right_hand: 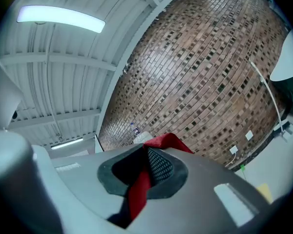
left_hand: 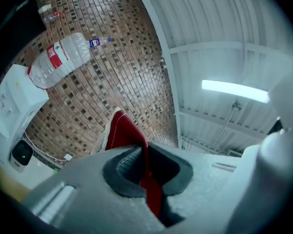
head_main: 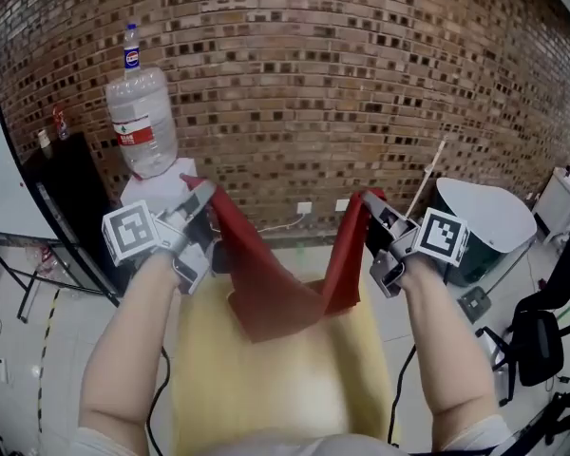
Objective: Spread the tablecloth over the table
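We hold the left gripper (head_main: 201,194) up in front of us with its jaws pressed together on one corner of the red cloth (head_main: 266,302). In the left gripper view the fabric runs as a thin red strip between the ribbed pads (left_hand: 130,164) and pokes out past the tips in a folded peak. The right gripper (head_main: 370,203) is at about the same height on the other side, well apart from the left. Its jaws are likewise closed tight on the opposite corner, and the right gripper view shows red fabric pinched beside the mesh-textured pad and bunched just beyond the tips. From these two corners the cloth hangs down and sags in a deep curve between the grippers. Its lowest part reaches the far end of the yellow table (head_main: 266,397), though we cannot tell whether it rests on the top there. The near part of the table, right below us, lies bare between our forearms. Behind the left gripper a water dispenser (head_main: 142,126) with an upturned bottle stands against the brick wall (head_main: 380,84). Off to the right of the table we see a dark bin (head_main: 484,218) with a white lid, and a black chair (head_main: 541,335) nearer to us.
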A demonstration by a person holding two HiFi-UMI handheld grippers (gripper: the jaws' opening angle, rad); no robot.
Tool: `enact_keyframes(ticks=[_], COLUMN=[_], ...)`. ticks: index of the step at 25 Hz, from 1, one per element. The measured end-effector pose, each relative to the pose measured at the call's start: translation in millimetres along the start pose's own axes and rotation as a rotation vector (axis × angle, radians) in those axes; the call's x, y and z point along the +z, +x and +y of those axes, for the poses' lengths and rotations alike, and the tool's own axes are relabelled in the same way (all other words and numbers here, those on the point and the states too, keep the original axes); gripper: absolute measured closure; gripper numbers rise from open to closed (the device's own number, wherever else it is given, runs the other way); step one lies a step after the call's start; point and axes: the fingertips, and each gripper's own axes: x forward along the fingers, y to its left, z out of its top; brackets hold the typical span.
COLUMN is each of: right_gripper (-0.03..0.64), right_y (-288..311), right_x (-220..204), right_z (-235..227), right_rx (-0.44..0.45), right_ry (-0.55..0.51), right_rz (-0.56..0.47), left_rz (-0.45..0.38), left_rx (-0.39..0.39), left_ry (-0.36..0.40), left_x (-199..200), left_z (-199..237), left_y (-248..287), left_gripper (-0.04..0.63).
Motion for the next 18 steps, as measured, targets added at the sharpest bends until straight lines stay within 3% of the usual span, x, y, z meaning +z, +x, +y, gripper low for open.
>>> enact_keyframes(ticks=[4,10,13,18], right_gripper=[0.612,0.612,0.612,0.612], right_y=[40,57,54,43], right_x=[53,118,122,78], right_z=[9,57,50,-11], right_rx=[0.029,0.123,0.117,0.054], right_ry=[-0.027,-0.153,-0.169,-0.055], right_rz=[-0.077,-0.17,-0.187,-0.134], left_rz=[-0.056,-0.147,-0.167,-0.125], left_rx=[0.006,-0.104,-0.103,-0.001], left_ry=[0.04,0.14,0.162,0.139], left_x=[64,137,144,103], left_z=[9,-37,-33,35], left_y=[25,41,30,1], left_gripper=[0.588,0.588,0.588,0.588])
